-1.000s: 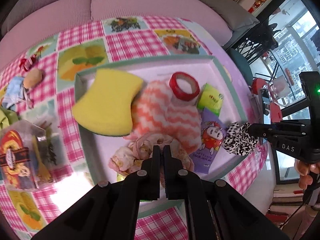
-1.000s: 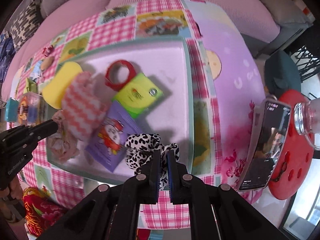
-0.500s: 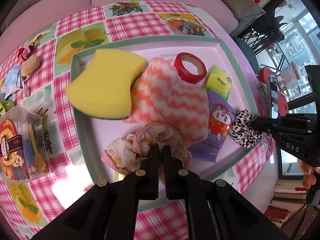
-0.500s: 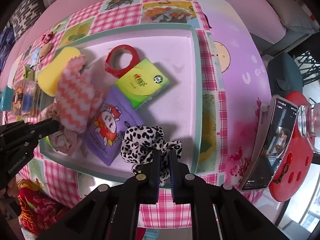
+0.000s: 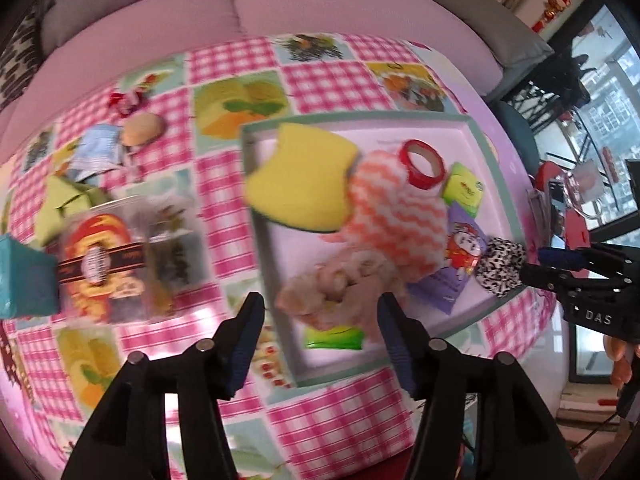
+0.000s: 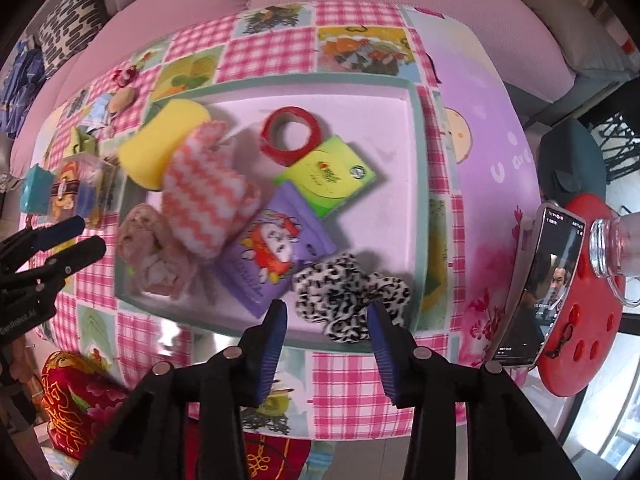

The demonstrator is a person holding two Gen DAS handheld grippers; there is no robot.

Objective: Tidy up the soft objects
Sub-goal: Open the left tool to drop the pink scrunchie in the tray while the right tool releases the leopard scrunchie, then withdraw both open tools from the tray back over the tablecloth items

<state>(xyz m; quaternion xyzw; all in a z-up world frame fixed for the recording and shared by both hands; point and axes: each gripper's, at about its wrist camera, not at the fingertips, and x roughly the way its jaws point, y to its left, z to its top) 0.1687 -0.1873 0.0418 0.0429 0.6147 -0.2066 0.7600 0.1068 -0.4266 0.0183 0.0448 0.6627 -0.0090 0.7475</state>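
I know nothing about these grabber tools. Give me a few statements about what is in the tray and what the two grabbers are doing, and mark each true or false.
1. Both grippers are open. True: the left gripper and the right gripper each have their fingers spread apart.
2. The right gripper is clamped on the spotted scrunchie. False: the scrunchie lies loose in the tray, just ahead of the open fingers.
3. The red tape roll lies inside the tray. True.
4. The yellow sponge sits out on the checked tablecloth. False: it is in the tray, partly under the striped cloth.
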